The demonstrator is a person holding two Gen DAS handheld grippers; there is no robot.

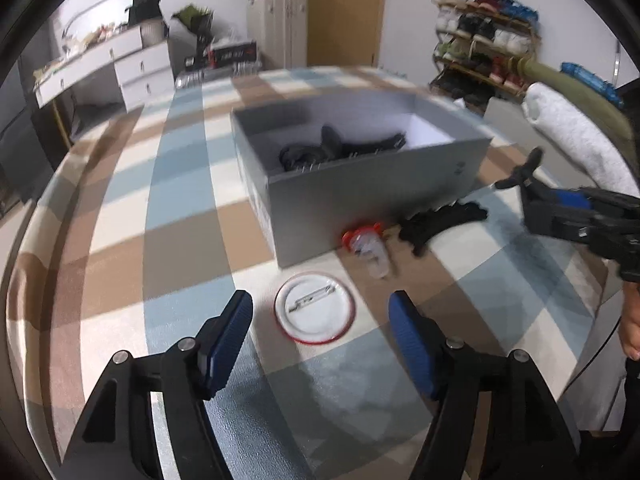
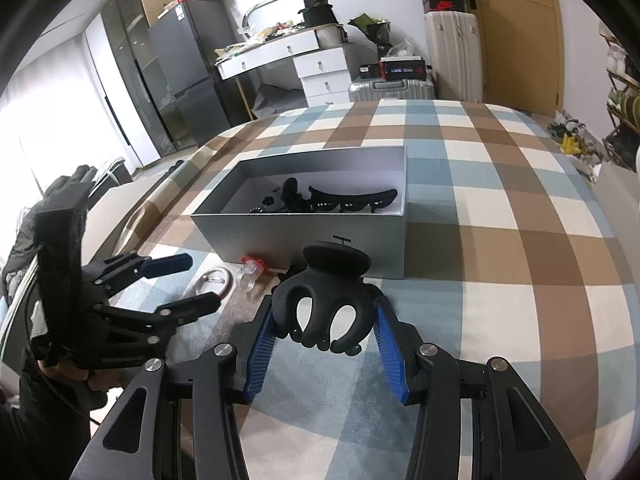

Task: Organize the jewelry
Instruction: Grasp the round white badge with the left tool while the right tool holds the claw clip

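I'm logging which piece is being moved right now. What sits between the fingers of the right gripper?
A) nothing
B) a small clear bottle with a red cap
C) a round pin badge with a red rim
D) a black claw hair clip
D: in the right wrist view the right gripper has its blue pads against the sides of a black claw hair clip, while the badge lies on the checked cloth.

White walls, a wooden door (image 2: 516, 28), white drawers (image 2: 324, 72) (cluttered), shoe rack (image 1: 484, 52).
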